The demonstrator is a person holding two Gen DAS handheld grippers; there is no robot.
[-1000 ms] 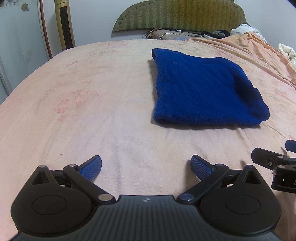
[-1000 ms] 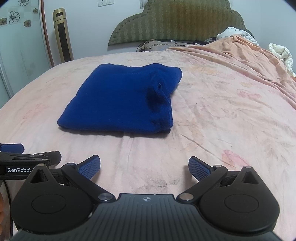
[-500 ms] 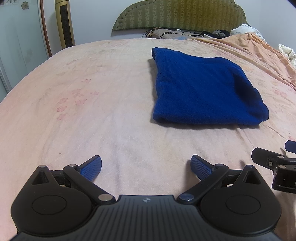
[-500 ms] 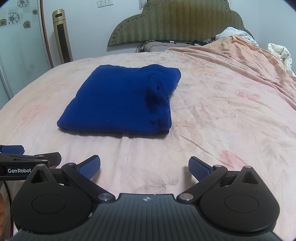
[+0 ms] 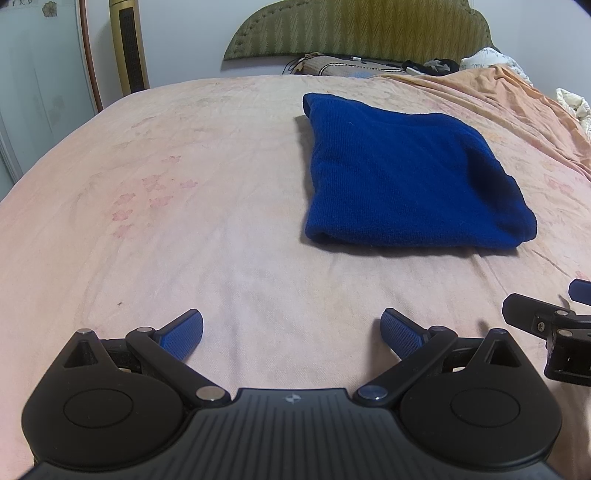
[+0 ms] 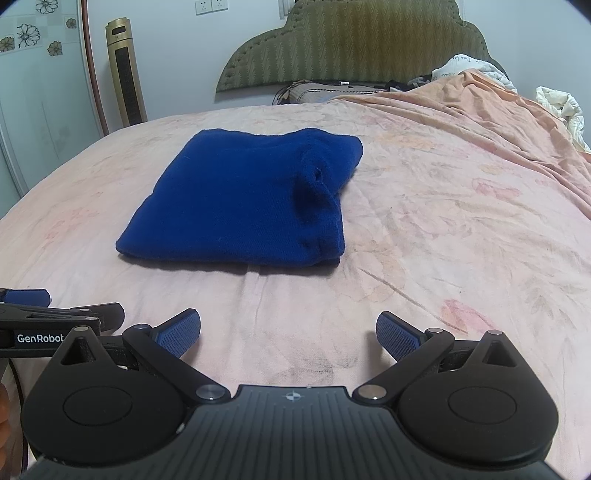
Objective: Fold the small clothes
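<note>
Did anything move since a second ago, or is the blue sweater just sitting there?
Almost nothing changed. The blue sweater lies folded in the same spot on the bed, untouched. The left gripper and right gripper both stay open and empty, hovering near the bed's front edge. Only the cameras drifted very slightly.

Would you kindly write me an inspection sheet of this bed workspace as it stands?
Surface: pink floral bedsheet, wrinkled, faint dark smudges near the right gripper.
Job's things: blue garment folded flat, untouched.
Clutter: orange blanket, white bundle, pillow by the headboard.
Grippers: left gripper and right gripper open, empty, short of the garment.
Cables: thin cords near the pillow.
Surroundings: tower fan, wall sockets.
</note>
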